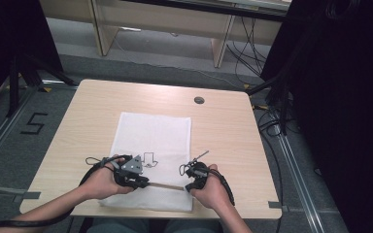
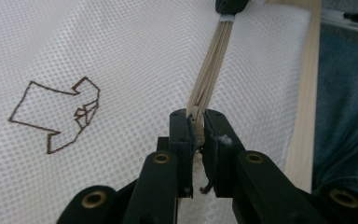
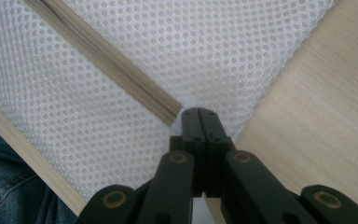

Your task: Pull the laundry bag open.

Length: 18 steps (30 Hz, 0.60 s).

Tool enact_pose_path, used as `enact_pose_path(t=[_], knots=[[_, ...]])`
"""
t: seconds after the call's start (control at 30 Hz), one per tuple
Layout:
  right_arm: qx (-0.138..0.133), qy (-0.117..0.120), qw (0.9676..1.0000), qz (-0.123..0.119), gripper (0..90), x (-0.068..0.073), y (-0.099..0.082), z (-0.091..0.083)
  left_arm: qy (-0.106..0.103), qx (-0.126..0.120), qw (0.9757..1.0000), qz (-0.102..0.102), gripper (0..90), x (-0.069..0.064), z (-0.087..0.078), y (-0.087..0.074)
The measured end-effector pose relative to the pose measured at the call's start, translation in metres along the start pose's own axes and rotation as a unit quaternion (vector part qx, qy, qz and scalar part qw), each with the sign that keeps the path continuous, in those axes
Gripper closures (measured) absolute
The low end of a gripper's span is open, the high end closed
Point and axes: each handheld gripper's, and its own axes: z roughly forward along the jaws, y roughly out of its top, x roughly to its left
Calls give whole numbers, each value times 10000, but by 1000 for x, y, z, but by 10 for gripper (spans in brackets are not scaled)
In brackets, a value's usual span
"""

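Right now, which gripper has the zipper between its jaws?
The left gripper: the beige zipper runs straight up from between its jaws. The right gripper has its jaws shut tight just beside the zipper's end.

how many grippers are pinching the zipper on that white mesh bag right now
2. The left gripper is shut on the zipper at its left end; the right gripper is shut at its right end, on the mesh bag.
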Motion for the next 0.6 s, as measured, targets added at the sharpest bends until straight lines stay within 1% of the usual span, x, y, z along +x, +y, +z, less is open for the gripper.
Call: enact_pose_path(t=[0.03,0.1,0.17,0.2,0.23,0.27,0.3,0.33,0.37,0.4,0.43,0.47,0.53,0.57,0.6], knots=[[1,3,10000,3,900,0,0,0,11,2,10000,12,819,0,0,0],[0,-8,10000,20,900,0,0,0,10,-44,10000,-36,819,-1,0,-1],[0,-17,10000,-4,900,1,0,0,34,-2,10000,-15,820,-1,0,-1],[5,-18,10000,-24,900,1,0,0,89,55,9999,69,820,-1,-1,-1],[19,-23,10000,8,900,1,0,0,46,10,10000,25,820,-1,-1,-2],[-4,-47,10000,-36,900,1,0,0,50,10,10000,-29,820,-1,-2,-3],[-4,-54,10000,-42,900,1,0,0,72,32,10000,15,820,0,-2,-4],[-4,-52,10000,-43,900,1,0,0,23,-2,10000,-37,820,0,-3,-4],[-1,-42,10000,-45,900,1,0,0,55,22,10000,-11,820,0,-4,-5],[-3,-49,10000,-41,900,1,0,0,65,-5,10000,-55,820,0,-4,-5],[-2,-50,10000,-39,900,1,0,0,117,45,9999,22,820,1,-5,-6],[4,-48,10000,-41,900,1,0,0,81,30,10000,-30,820,1,-6,-7],[-5,-50,10000,-44,900,1,0,0,82,33,9999,-57,820,1,-6,-9],[-4,-53,10000,-47,900,1,0,0,147,105,9998,13,820,2,-7,-10],[-2,-47,10000,-38,900,1,0,0,196,114,9997,59,820,3,-8,-11]])
